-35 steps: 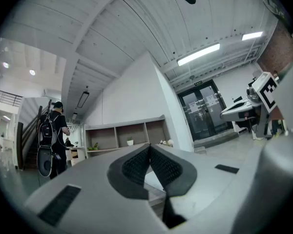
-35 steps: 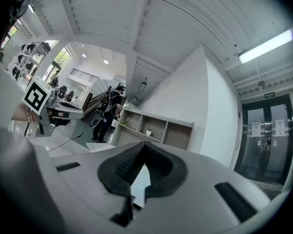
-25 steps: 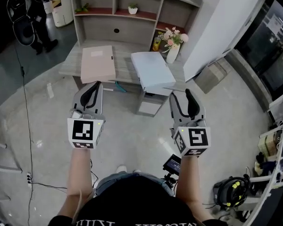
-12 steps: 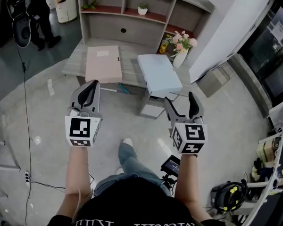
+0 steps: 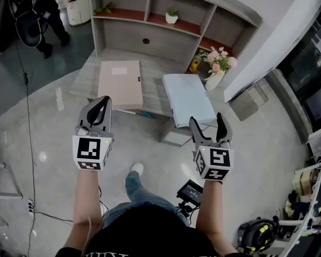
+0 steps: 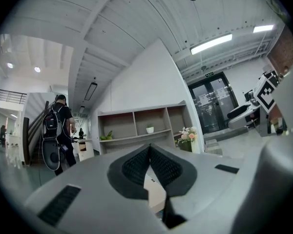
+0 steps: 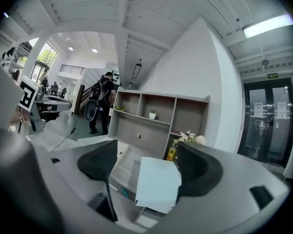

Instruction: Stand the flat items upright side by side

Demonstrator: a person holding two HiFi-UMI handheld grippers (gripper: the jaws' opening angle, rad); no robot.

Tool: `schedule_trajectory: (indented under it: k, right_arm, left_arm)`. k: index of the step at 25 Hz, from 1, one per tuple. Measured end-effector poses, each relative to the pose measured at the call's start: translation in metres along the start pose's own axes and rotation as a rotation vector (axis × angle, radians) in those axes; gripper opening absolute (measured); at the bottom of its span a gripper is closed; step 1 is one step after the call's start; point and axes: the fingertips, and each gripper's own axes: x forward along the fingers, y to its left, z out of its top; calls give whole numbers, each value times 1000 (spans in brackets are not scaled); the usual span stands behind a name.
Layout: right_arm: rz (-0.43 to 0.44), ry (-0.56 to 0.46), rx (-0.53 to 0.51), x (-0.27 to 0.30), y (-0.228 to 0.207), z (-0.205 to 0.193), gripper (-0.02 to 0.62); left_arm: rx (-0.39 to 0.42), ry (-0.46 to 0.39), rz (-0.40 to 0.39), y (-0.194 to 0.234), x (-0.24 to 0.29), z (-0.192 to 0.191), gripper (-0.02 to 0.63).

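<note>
Two flat file boxes lie on a low grey table (image 5: 91,76): a pink box (image 5: 120,83) on the left and a light blue box (image 5: 188,98) on the right, overhanging the near edge. My left gripper (image 5: 102,104) hovers short of the table, in front of the pink box, with its jaws shut and nothing held. In the left gripper view its pads (image 6: 136,167) meet. My right gripper (image 5: 207,123) stands open and empty just short of the blue box (image 7: 157,183), which shows between its spread jaws.
Behind the table stands an open shelf unit (image 5: 166,23) with small potted plants (image 5: 172,16). A flower vase (image 5: 216,75) and a yellow bottle (image 5: 195,64) sit at the table's back right. A person (image 5: 45,7) stands far left. A cable (image 5: 29,122) runs along the floor.
The right gripper's jaws have spread wide apart. Both grippers and the person have come closer to the table. The left gripper stays shut.
</note>
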Motion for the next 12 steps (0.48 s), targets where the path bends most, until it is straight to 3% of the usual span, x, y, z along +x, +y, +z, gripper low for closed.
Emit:
schedule_trajectory:
  k: [6, 12]
  right_arm:
    - [15, 60, 15, 93, -8, -2, 373]
    - [-22, 115, 53, 169, -27, -5, 373]
  left_arm:
    - [1, 41, -23, 36, 81, -22, 11]
    - [-7, 87, -68, 64, 156, -43, 11]
